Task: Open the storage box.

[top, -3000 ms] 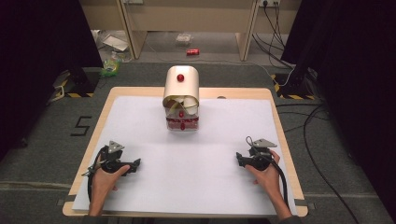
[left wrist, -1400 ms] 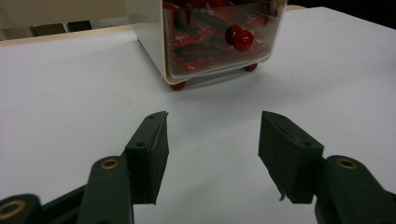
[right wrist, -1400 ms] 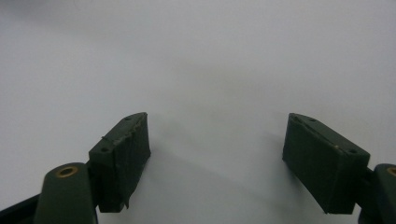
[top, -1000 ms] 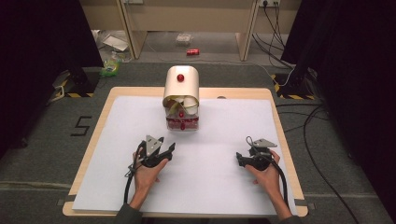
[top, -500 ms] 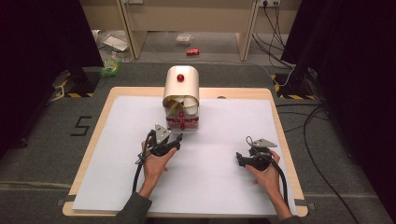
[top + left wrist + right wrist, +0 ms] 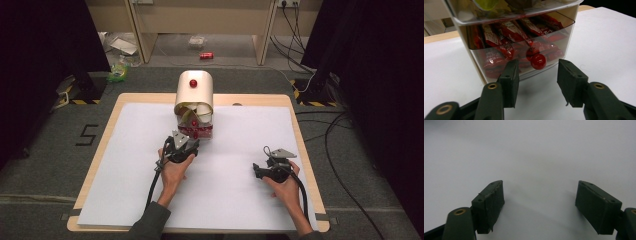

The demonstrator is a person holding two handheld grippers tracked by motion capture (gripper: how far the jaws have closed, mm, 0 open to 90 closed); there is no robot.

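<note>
The red knob on the clear drawer is what your left gripper is reaching for: it sits at the middle of the drawer's front, low on the box that stands at the far middle of the table. The drawer looks shut, flush with the box front, and it is packed with red packets; a second compartment above it holds other things too cut off to name. Your left jaws stand open, one on each side of the knob and just short of it, so nothing is gripped yet. Judging from that, the approach is nearly done, and what is left is to ease forward until the knob lies between the pads, close on it, and pull the drawer out toward you. Keep the pull straight, since the box is light-looking and may slide on the white sheet if the drawer sticks. Your right gripper rests well to the right of the box and nearer you, its jaws wide open over bare sheet, holding nothing; it looks free to steady the box if needed.
</note>
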